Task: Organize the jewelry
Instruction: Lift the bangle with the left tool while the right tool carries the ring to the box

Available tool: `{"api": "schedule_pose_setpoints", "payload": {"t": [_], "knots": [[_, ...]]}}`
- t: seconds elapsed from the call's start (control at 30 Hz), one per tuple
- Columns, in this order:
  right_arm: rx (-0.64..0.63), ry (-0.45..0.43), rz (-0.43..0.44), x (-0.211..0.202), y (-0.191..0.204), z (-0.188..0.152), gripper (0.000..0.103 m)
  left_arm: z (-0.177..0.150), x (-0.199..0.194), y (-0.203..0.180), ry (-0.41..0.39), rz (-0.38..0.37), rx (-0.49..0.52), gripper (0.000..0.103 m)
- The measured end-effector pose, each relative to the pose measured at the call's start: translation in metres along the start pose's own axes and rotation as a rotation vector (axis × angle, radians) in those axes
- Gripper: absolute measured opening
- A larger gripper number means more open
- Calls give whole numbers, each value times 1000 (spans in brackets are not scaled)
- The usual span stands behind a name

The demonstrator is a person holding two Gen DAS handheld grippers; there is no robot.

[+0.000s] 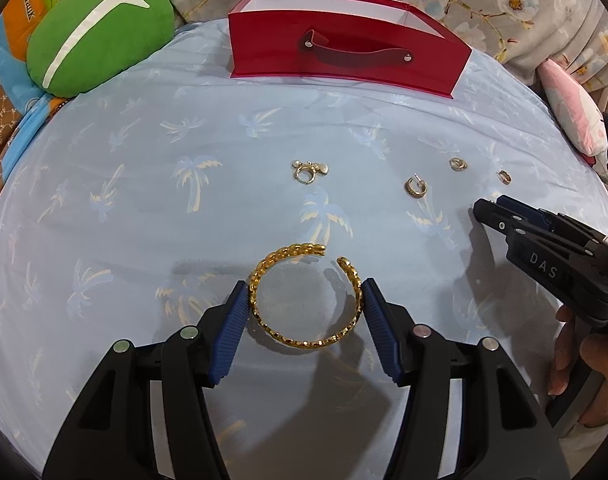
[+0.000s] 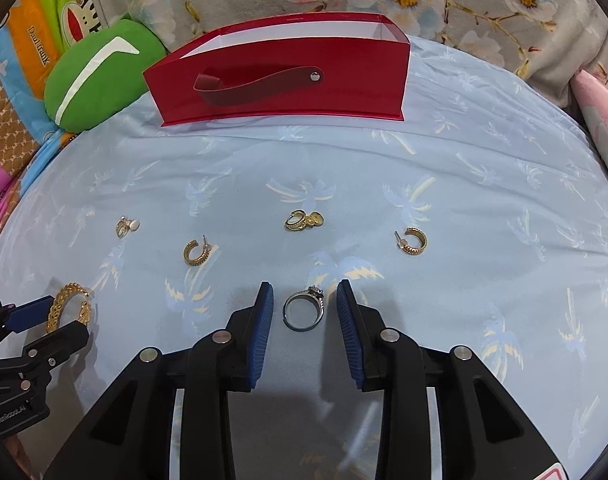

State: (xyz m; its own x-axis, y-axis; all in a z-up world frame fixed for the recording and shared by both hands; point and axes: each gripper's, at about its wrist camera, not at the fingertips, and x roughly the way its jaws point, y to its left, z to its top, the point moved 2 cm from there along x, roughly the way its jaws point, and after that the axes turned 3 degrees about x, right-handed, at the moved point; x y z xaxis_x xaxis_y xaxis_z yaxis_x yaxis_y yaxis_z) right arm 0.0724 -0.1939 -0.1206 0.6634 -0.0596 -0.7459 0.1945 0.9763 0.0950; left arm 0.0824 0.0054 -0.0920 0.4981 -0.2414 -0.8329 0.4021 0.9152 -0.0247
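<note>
The gold chain bangle (image 1: 304, 300) is pinched across its width by the left hand-held gripper (image 1: 305, 322), both blue pads (image 1: 232, 328) pressed to the sides of the open cuff, which lies low over the blue palm-print bedsheet (image 1: 144, 200). Whether it is lifted clear of the sheet cannot be told.

The right hand-held gripper (image 2: 304, 312) is spread just enough to straddle a silver stone-set ring (image 2: 304, 312) lying flat on the sheet; a clear gap is seen on each side, so nothing is gripped there yet.

As for progress, little appears done. The red bag (image 2: 280, 80) stands open at the far edge of the bed, and nothing can be seen inside it from either view. Every piece in sight is out on the sheet: a gold hoop earring (image 2: 198, 252) to the left, its apparent match (image 2: 411, 240) to the right, a small gold cluster (image 2: 304, 220) between them, and a pearl-studded piece (image 2: 127, 227) far left. By this judgement the sorting is at an early stage, with two pieces being taken up and four left.

The silver ring is shown only by the right wrist view; in the left wrist view it is hidden behind the right gripper's fingers. The bangle's full shape, gap included, is given only by the left wrist view, where a person's hand (image 1: 583, 364) is also caught on the right gripper's handle.
</note>
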Motion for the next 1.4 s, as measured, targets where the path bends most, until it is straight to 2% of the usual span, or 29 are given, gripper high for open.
{"api": "schedule_pose_setpoints", "payload": {"t": [0.07,0.43,0.87,1.13,1.4], "knots": [[-10,1,6,-1,2,-1,18,0,0,0,0,1,0,56],[8,-11,1,-6,4,-4,18,1,-2,-2,-3,-2,-1,56],[16,-87,37,-39,5,13,18,16,-22,-8,-53,-8,5,56],[8,-157,79,-64,7,42,18,44,-39,-7,-126,10,21,55],[-17,-242,102,-78,14,89,18,100,-59,-5,-239,49,48,55]]}}
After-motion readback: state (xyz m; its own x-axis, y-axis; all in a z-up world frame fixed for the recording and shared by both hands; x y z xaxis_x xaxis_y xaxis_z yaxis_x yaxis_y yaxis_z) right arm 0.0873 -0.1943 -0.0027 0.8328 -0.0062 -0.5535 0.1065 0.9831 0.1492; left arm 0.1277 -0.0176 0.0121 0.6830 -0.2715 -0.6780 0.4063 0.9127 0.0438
